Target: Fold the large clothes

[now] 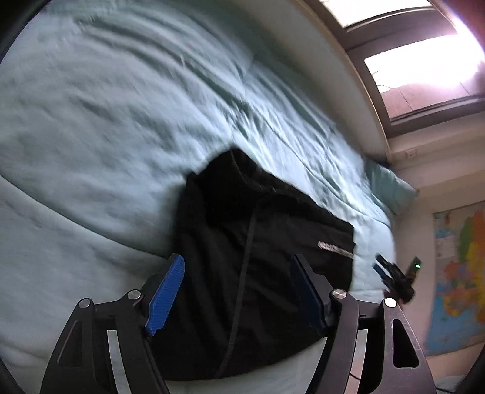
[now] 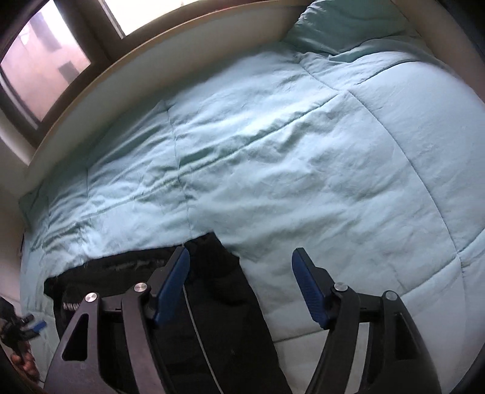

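A black garment (image 1: 272, 242), with a drawstring and a small white logo strip, lies folded on the pale blue-green quilt (image 1: 106, 121). My left gripper (image 1: 237, 263) hovers over its near part, open, with nothing pinched between the blue pads (image 1: 165, 297). In the right wrist view the same garment (image 2: 218, 303) fills the lower left. My right gripper (image 2: 240, 254) is open above its edge, one finger over the black cloth and the other over the quilt (image 2: 303, 151). The right gripper (image 1: 391, 275) also shows small at the garment's right side in the left wrist view.
The quilt covers a bed with a pillow (image 2: 348, 24) at its head. A wall with a window (image 1: 418, 69) runs along the far side. A coloured map (image 1: 460, 272) hangs on the wall at right. The left gripper (image 2: 30, 327) and a hand show at the right view's left edge.
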